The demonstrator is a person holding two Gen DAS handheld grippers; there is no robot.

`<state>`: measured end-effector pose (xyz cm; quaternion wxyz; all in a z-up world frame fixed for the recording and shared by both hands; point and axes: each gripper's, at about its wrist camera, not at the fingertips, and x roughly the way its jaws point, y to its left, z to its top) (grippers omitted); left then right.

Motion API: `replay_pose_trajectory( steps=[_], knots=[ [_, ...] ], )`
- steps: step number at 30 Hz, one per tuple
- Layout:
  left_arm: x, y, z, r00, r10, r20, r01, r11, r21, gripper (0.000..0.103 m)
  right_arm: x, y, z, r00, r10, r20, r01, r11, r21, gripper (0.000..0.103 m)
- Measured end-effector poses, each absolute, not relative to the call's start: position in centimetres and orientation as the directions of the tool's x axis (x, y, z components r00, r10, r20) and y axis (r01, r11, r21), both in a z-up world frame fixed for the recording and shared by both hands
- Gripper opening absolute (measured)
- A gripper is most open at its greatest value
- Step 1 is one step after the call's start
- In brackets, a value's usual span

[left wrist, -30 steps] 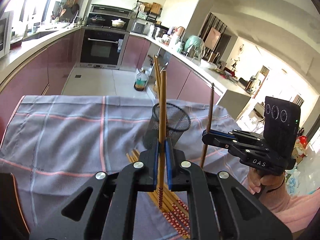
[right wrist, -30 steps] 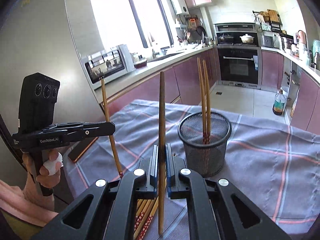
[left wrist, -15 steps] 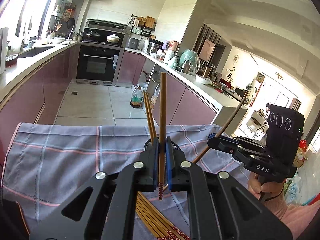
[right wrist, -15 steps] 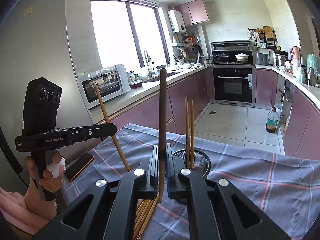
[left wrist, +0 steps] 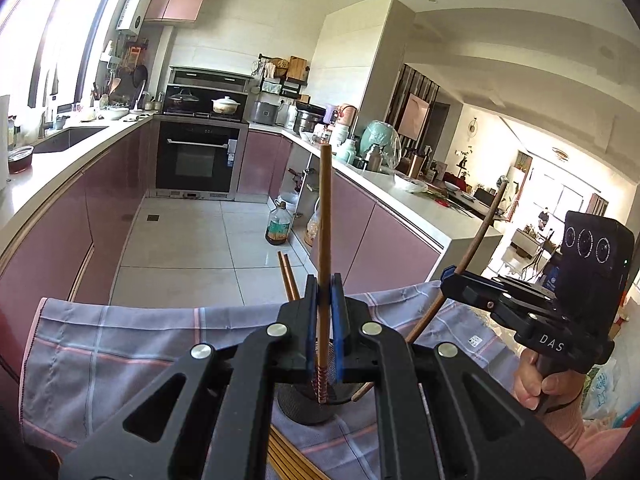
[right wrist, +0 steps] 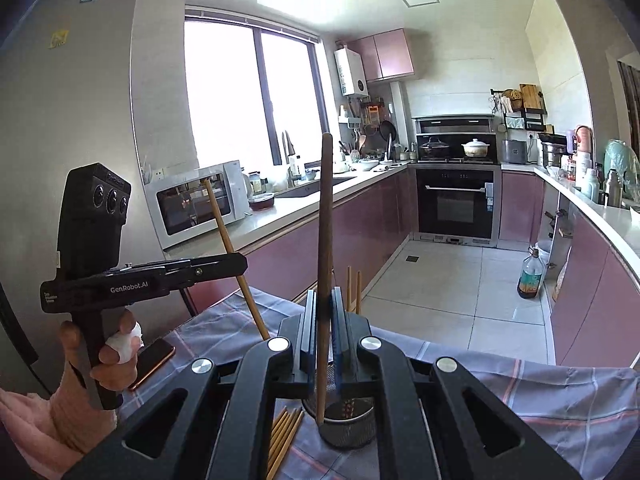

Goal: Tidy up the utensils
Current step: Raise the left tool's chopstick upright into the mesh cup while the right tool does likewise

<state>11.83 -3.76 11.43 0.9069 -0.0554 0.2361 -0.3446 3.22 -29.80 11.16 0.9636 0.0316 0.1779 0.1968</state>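
My left gripper point(left wrist: 324, 292) is shut on a light brown chopstick point(left wrist: 325, 216) held upright, its patterned tip just inside the black mesh holder point(left wrist: 306, 404). My right gripper point(right wrist: 323, 304) is shut on a darker chopstick point(right wrist: 325, 216), its lower end inside the holder point(right wrist: 348, 424). Two chopsticks point(right wrist: 353, 288) stand in the holder. Each gripper shows in the other's view, the right point(left wrist: 452, 276) tilted, the left point(right wrist: 240, 260) at left. Several loose chopsticks point(right wrist: 284, 436) lie on the cloth beside the holder.
A grey checked cloth point(left wrist: 120, 344) covers the table. A phone point(right wrist: 154, 360) lies on it at the left near my left hand. Kitchen counters, an oven and a floor bottle point(left wrist: 277, 228) lie beyond the table's far edge.
Both grippers have risen and moved over the holder. The chopstick tips have come down into its mouth, and the holder has dropped low behind my fingers.
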Motion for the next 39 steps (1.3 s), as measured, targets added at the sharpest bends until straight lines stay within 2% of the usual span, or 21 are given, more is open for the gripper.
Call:
replay_pose_trajectory(
  steps=[9, 27, 39],
  knots=[
    [13.5, -6.0, 10.9, 0.646, -0.624, -0.440, 0.580, 0.776, -0.248, 0.007, 5.0, -29.6, 10.3, 0.862, 0.351, -0.365, -0.337, 0.936, 0.104, 0.005],
    [16.8, -9.1, 5.8, 0.522, -0.583, -0.622, 0.596, 0.772, -0.223, 0.007, 9.3, -29.0, 5.7, 0.738, 0.343, -0.582, -0.320, 0.936, 0.146, 0.005],
    [19.3, -10.2, 4.2, 0.503, -0.562, -0.657, 0.583, 0.782, -0.223, 0.007, 11.8, -28.9, 5.0, 0.716, 0.333, -0.613, -0.297, 0.941, 0.164, 0.006]
  ],
)
